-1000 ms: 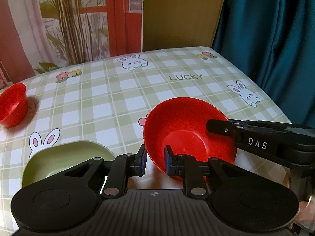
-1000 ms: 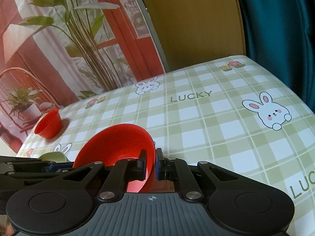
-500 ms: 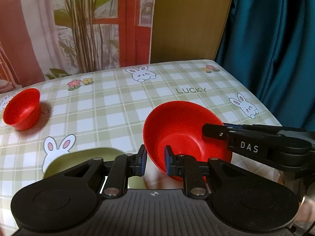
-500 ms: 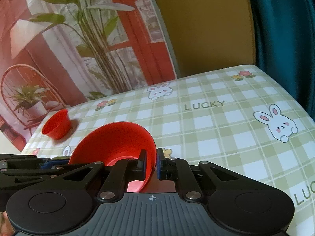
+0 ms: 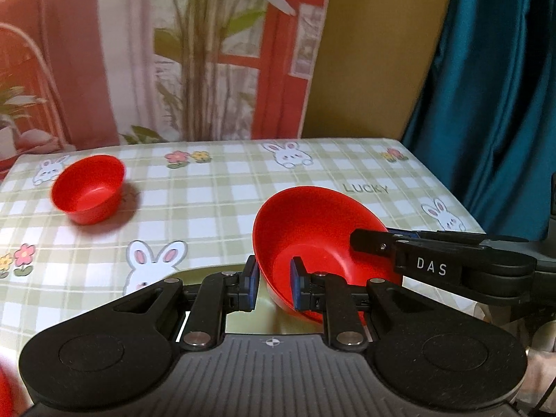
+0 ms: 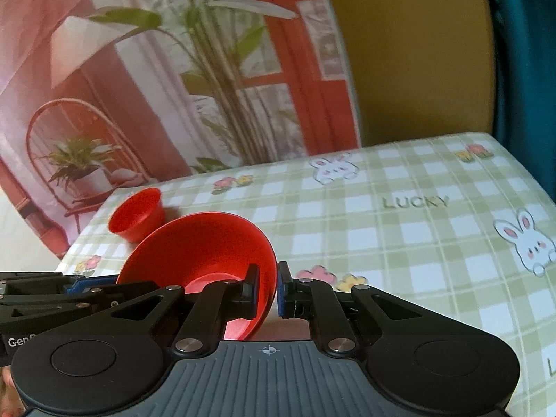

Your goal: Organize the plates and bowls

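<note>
The left tool (image 5: pixel 272 286), in its own view, is nearly closed and pinches the near left rim of the large red bowl (image 5: pixel 323 239), one blue pad outside the wall and one inside. The right tool (image 5: pixel 368 243) reaches in from the right edge and clamps the opposite rim. The bowl hangs tilted above the bench (image 5: pixel 215 208), its mouth turned toward the camera. Under it a strip of a pale green plate (image 5: pixel 208 274) shows. A small red bowl (image 5: pixel 88 193) stands well apart at the far left.

From the right wrist, the right tool (image 6: pixel 267 290) is almost fully shut on the thin wall of the large red bowl (image 6: pixel 198 250), and the left tool's fingers (image 6: pixel 87 286) come in from the left edge onto the other side. The small red bowl (image 6: pixel 137 219) sits beyond it on the checked cloth.

The bowl looks like thin, stiff, glossy plastic: light and unlikely to break, but slick. A rim pinch is the only hold on offer, and two opposite grips should stop it swivelling; a single pinch might let it rotate or slip.
</note>
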`<action>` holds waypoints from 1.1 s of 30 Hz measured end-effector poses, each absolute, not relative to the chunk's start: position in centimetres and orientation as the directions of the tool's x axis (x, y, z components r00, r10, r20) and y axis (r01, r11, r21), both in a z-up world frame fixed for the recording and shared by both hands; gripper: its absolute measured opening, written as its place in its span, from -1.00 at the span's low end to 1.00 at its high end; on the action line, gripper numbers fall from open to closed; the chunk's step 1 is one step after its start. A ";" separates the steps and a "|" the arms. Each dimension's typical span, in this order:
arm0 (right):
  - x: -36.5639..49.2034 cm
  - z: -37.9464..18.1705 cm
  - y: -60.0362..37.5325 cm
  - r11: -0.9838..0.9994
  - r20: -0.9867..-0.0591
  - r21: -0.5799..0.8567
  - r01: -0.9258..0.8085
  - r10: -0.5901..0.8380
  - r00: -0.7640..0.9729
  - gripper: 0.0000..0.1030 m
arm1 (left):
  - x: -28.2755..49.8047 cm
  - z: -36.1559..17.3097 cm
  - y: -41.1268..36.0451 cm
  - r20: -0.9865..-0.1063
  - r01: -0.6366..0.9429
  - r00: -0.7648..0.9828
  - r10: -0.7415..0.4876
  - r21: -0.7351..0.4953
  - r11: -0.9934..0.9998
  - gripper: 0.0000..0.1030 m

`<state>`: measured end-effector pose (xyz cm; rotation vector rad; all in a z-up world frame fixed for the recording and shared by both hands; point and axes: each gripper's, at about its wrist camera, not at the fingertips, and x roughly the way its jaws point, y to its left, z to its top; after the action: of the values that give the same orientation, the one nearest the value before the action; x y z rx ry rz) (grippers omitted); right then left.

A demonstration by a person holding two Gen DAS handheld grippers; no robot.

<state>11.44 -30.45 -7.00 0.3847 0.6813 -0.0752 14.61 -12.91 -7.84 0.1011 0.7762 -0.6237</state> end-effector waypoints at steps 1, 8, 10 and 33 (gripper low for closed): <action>11.7 -6.7 -30.1 0.928 -0.623 0.324 0.183 0.064 0.779 -0.80 | 14.6 -7.7 -12.4 -0.677 0.553 0.552 -0.487 -0.140 0.822 -0.61; 14.2 -4.7 -25.7 0.946 -0.610 0.310 0.094 0.122 0.783 -0.80 | 14.6 -6.8 -8.2 -0.649 0.476 0.608 -0.457 -0.162 0.864 -0.61; 15.0 -4.3 -24.3 0.952 -0.609 0.299 0.065 0.138 0.781 -0.79 | 14.9 -6.5 -6.6 -0.642 0.448 0.623 -0.446 -0.174 0.877 -0.61; 23.7 -1.8 -7.9 0.937 -0.600 0.250 -0.244 0.348 0.720 -0.77 | 17.1 -4.0 8.2 -0.603 0.161 0.755 -0.256 -0.208 0.965 -0.61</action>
<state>23.67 -7.85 -1.82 0.1572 0.6937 0.3289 17.14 8.21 -4.04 -0.1472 0.6778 -0.2282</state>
